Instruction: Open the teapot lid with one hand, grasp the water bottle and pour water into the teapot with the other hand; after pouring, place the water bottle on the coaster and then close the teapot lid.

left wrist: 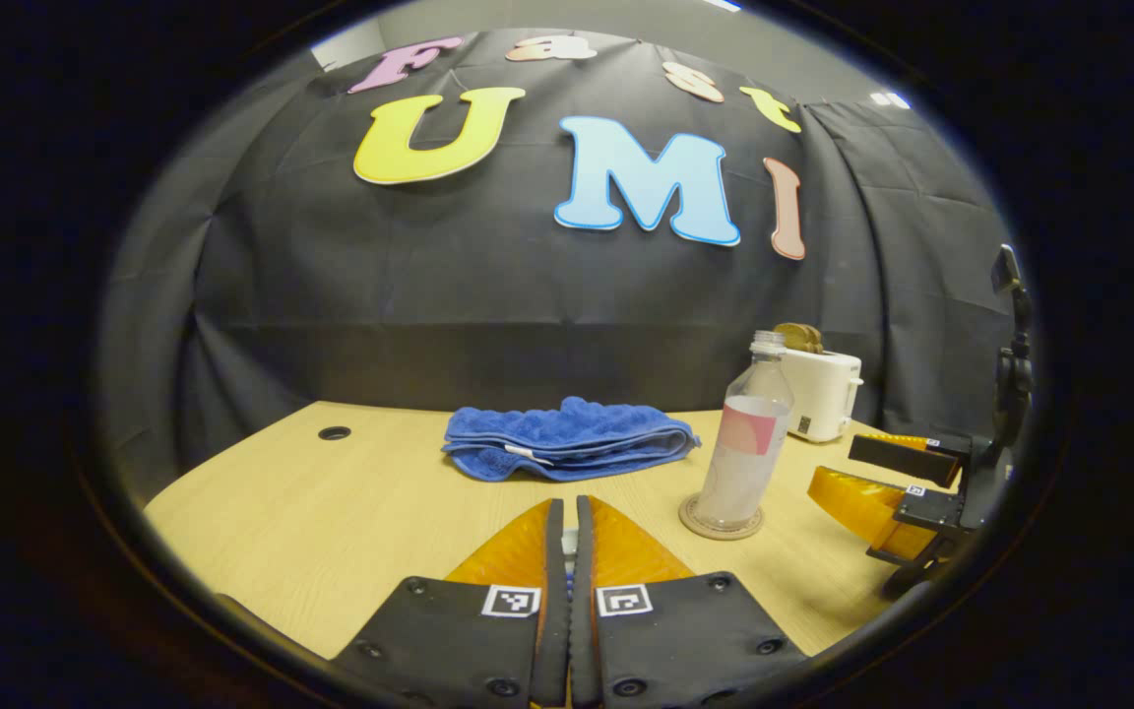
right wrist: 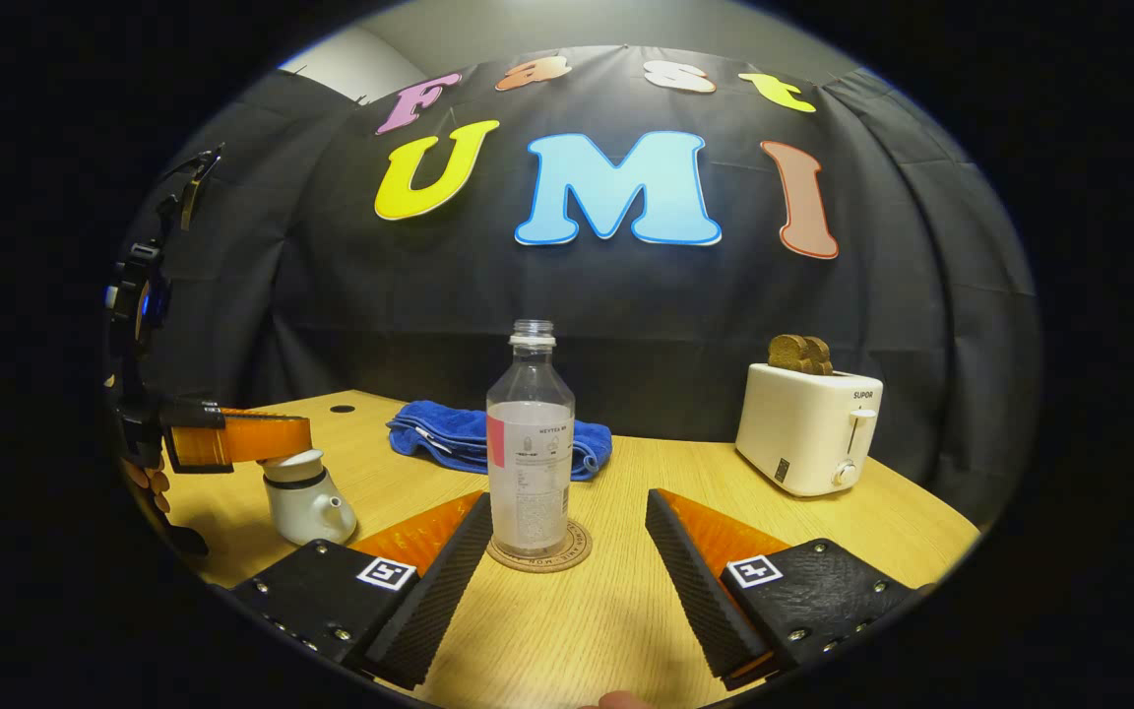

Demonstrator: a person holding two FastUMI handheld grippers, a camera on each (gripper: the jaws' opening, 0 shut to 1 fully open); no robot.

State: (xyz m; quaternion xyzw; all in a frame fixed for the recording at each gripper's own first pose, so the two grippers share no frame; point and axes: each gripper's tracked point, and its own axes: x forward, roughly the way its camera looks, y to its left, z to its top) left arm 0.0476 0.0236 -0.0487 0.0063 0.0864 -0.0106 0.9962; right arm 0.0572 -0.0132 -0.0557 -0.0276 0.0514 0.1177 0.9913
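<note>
On the round cork coaster (right wrist: 539, 551) a clear, uncapped water bottle (right wrist: 530, 443) is seen standing upright, with water filling it to roughly its shoulder. At about nine o'clock from the bottle in the right gripper view, a small white teapot (right wrist: 306, 502) is set on the wooden table (right wrist: 587, 630), its spout turned toward the bottle. The teapot's top is covered by the left gripper (right wrist: 262, 438), so whether the lid is on cannot be told, nor what the pot contains. At two o'clock from the bottle a white toaster (right wrist: 808, 428) is placed, with two slices of toast (right wrist: 800, 353) raised from its slots. Behind the bottle, at twelve o'clock, a folded blue towel (right wrist: 488, 433) is laid.

The right gripper (right wrist: 567, 522) is held with its fingers wide apart; the bottle is framed between them, just beyond the tips, and is touched by neither. In the left gripper view, the left gripper's (left wrist: 567, 517) fingers are brought nearly together, a small pale object being pinched in the narrow slit; what it is cannot be told.
</note>
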